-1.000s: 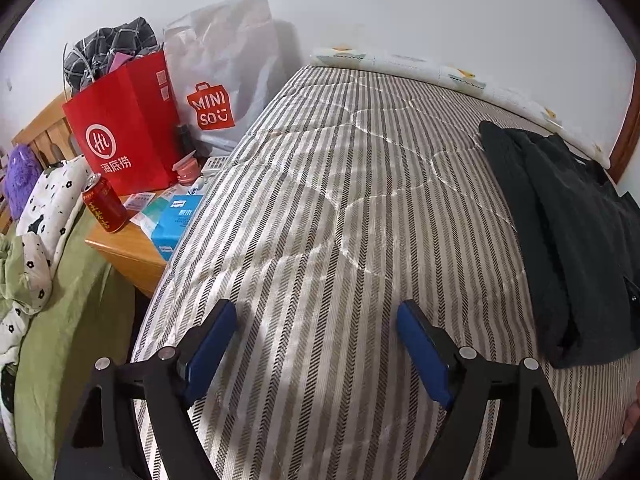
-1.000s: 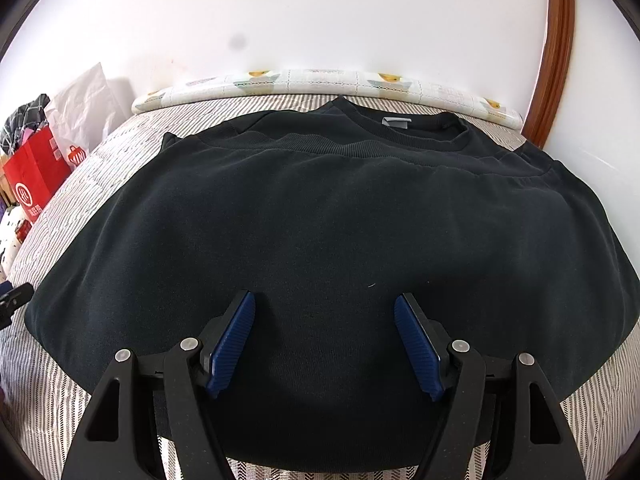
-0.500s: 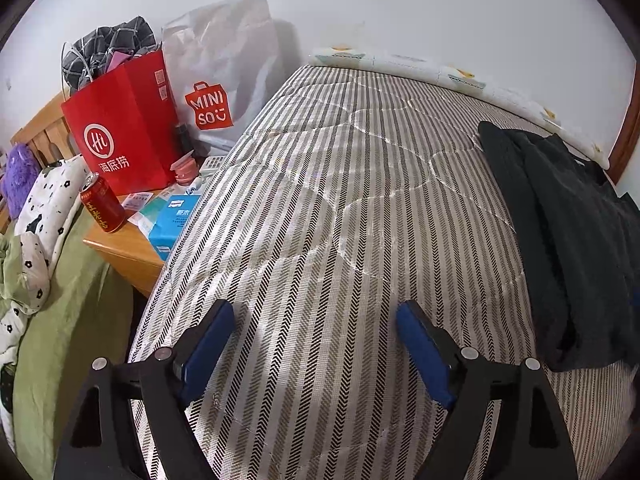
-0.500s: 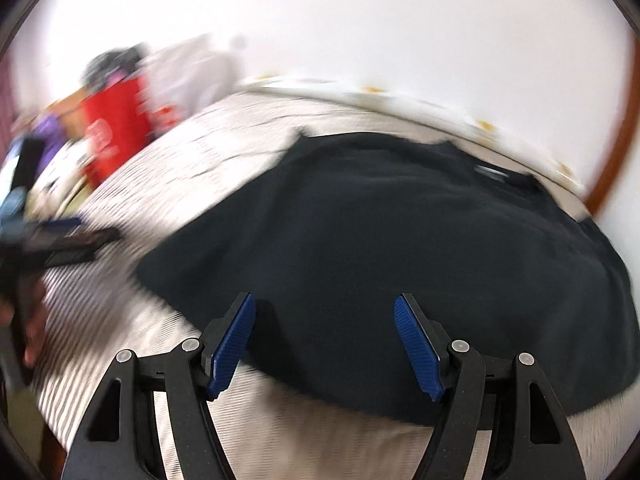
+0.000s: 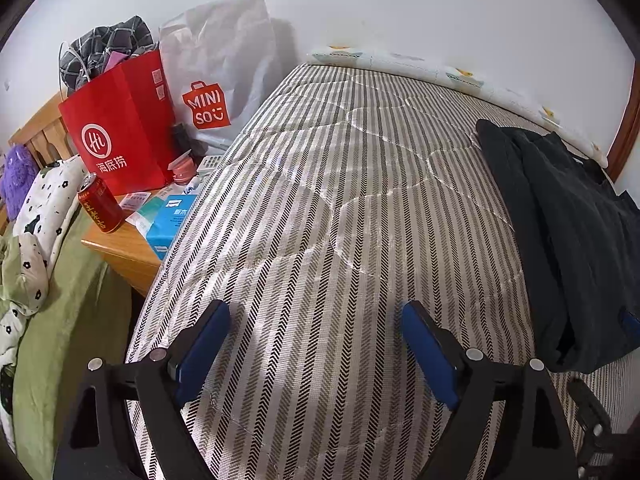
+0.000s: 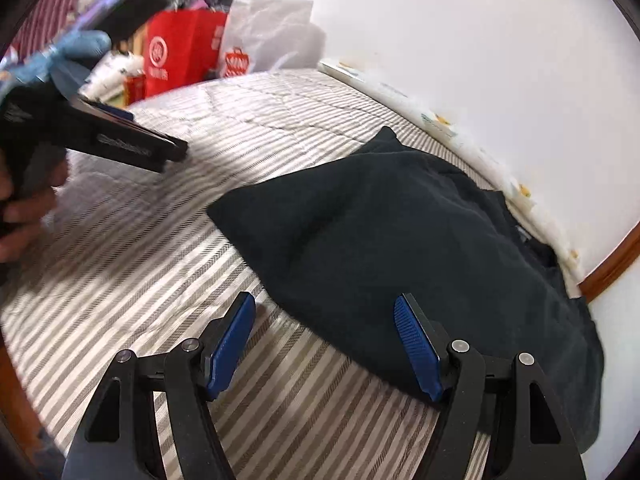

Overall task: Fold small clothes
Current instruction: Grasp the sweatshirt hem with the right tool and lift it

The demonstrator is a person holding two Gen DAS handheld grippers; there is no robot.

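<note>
A black sweatshirt [image 6: 420, 240] lies folded on the striped mattress [image 6: 168, 264], near the wall; it also shows at the right edge of the left wrist view [image 5: 560, 232]. My right gripper [image 6: 324, 340] is open and empty, low over the garment's near left edge, its right pad over the cloth. My left gripper [image 5: 316, 352] is open and empty over bare mattress [image 5: 320, 200], well left of the sweatshirt. The left tool's body also shows at the left of the right wrist view [image 6: 120, 144].
A wooden nightstand [image 5: 124, 252] left of the bed holds a red paper bag [image 5: 120, 128], a white Miniso bag [image 5: 216, 76], a red can [image 5: 100, 208] and a blue box [image 5: 172, 220]. A green blanket [image 5: 60, 320] lies at far left. A white wall runs behind the bed.
My right gripper has swung left and pulled back, from over the sweatshirt's middle to its near left edge. The left gripper has barely moved. Both stay open.
</note>
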